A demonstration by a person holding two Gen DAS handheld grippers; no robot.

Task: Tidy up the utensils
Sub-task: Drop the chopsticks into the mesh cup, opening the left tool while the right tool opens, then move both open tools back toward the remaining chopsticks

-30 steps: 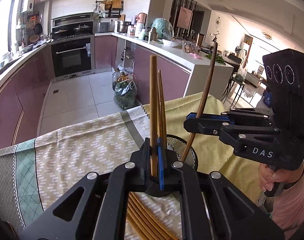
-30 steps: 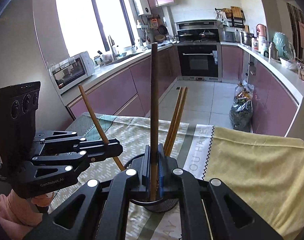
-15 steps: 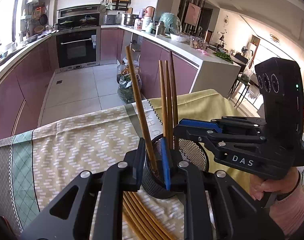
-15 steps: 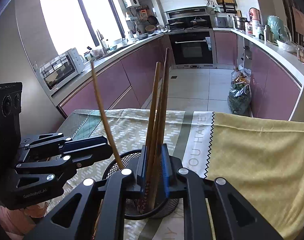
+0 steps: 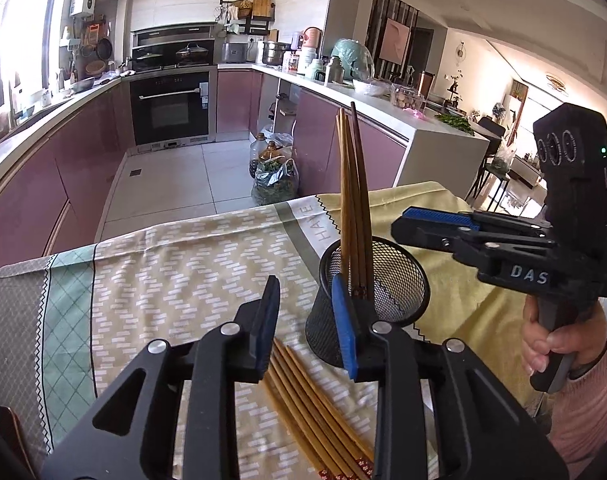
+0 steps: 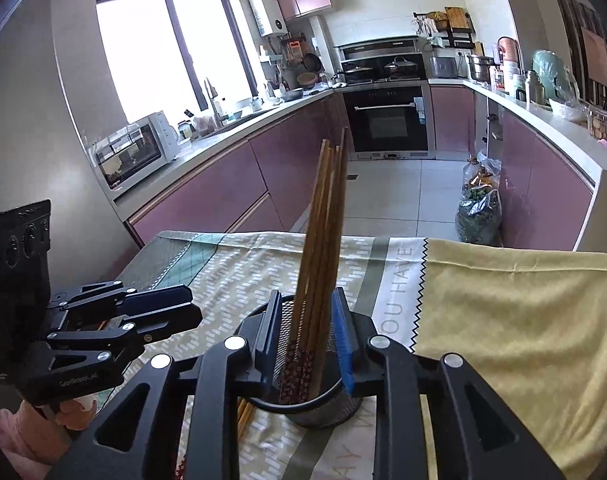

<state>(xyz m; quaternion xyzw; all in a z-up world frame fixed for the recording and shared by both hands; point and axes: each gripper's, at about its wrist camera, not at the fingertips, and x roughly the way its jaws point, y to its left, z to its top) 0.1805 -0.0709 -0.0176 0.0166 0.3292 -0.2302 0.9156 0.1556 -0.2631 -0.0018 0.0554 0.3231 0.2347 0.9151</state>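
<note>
A black mesh cup [image 5: 373,280] stands on the tablecloth with several wooden chopsticks [image 5: 353,200] upright in it; the cup [image 6: 323,404] and the chopsticks [image 6: 323,240] also show in the right wrist view. More chopsticks [image 5: 311,408] lie flat on the cloth in front of the cup. My left gripper [image 5: 307,328] is open and empty, just left of the cup. My right gripper [image 6: 307,340] is open and empty, its fingers either side of the standing chopsticks above the cup. It shows from the side in the left wrist view [image 5: 431,224].
The table is covered by a patterned cloth [image 5: 175,264] with a yellow part [image 6: 503,312] on the right. Its far edge drops to the kitchen floor. Purple cabinets [image 6: 223,192], an oven [image 5: 169,108] and a bag of greens [image 5: 273,182] stand beyond.
Both grippers held one chopstick each over the cup a second ago. Both chopsticks now stand in the cup, both grippers have opened, and the left one has drawn back and to the left.
</note>
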